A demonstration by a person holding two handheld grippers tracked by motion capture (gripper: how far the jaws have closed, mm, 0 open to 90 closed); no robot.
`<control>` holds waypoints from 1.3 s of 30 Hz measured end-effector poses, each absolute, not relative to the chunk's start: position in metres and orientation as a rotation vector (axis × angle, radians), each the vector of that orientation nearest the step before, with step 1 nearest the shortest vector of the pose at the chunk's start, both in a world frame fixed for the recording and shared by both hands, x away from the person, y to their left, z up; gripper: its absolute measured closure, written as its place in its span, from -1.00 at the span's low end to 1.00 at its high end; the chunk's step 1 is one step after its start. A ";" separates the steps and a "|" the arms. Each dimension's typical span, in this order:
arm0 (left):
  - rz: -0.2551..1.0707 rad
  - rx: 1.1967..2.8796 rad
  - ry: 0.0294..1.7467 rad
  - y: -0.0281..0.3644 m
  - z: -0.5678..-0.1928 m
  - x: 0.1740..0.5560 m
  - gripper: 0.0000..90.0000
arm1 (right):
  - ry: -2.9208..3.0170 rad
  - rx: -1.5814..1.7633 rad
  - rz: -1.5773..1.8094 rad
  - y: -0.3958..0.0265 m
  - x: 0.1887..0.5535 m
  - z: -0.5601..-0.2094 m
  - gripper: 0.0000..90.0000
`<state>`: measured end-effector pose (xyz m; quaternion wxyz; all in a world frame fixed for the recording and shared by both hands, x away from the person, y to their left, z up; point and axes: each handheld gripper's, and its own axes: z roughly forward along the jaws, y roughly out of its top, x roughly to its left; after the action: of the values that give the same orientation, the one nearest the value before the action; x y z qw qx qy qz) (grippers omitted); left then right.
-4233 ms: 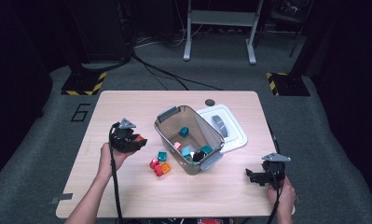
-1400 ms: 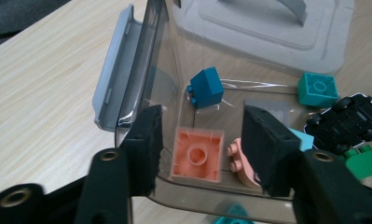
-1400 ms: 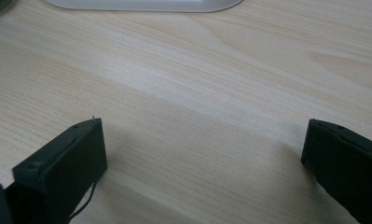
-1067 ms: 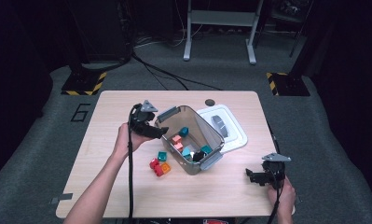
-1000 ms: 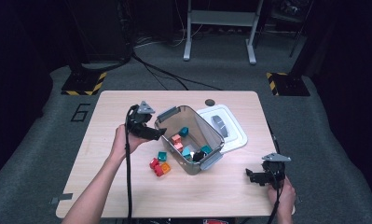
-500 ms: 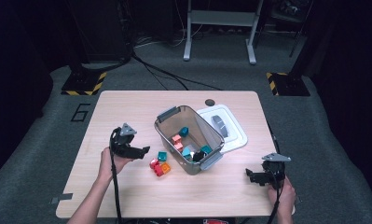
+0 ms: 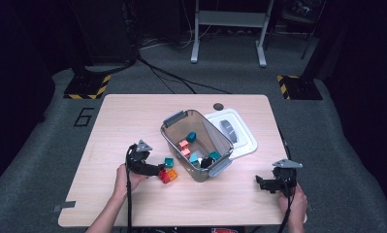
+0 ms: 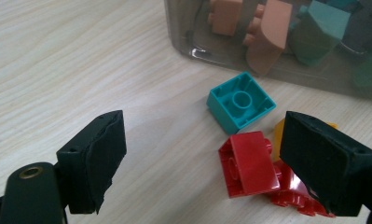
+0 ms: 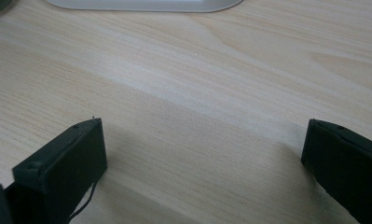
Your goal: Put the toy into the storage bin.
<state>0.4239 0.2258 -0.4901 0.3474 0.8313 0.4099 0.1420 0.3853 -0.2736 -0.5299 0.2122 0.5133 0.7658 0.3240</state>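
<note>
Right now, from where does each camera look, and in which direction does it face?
High view: above the person's side, facing forward and down on the table; forearms, both hands show.
Left gripper view: on the left gripper, facing red block, teal block, bin; open jaws.
Right gripper view: on the right gripper, facing bare tabletop; open jaws.
Shared: high and left views show the blocks.

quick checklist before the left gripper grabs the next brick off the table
1. Left gripper open: ok.
2. Nothing held in it: ok.
3. Red brick between the jaws: ok, though close to the jaw on the right of the left gripper view.
4. Neighbours apart from it: not ok; the teal brick and orange brick crowd it.
5. Bin uncovered, lid beside it: ok.
6. Right gripper out of the way: ok, open over bare table.
</note>
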 end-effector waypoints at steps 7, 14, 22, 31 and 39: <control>0.372 2.172 1.053 0.221 -0.494 0.422 -0.44 | 2.126 1.426 0.900 -0.274 0.385 -0.530 -1.00; 0.348 2.191 1.003 0.220 -0.494 0.420 -0.04 | 2.127 1.426 0.900 -0.274 0.385 -0.530 -1.00; 0.343 2.213 1.001 0.219 -0.492 0.418 0.22 | 2.127 1.426 0.900 -0.274 0.385 -0.530 -1.00; 0.330 2.247 0.987 0.222 -0.489 0.418 0.55 | 2.127 1.426 0.900 -0.274 0.385 -0.530 -1.00; 0.331 2.226 1.016 0.229 -0.489 0.418 0.60 | 2.127 1.425 0.900 -0.274 0.385 -0.530 -1.00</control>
<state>0.4184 0.2288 -0.4893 0.3298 0.8511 0.3885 0.1265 0.3853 -0.2735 -0.5299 0.2123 0.5133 0.7658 0.3240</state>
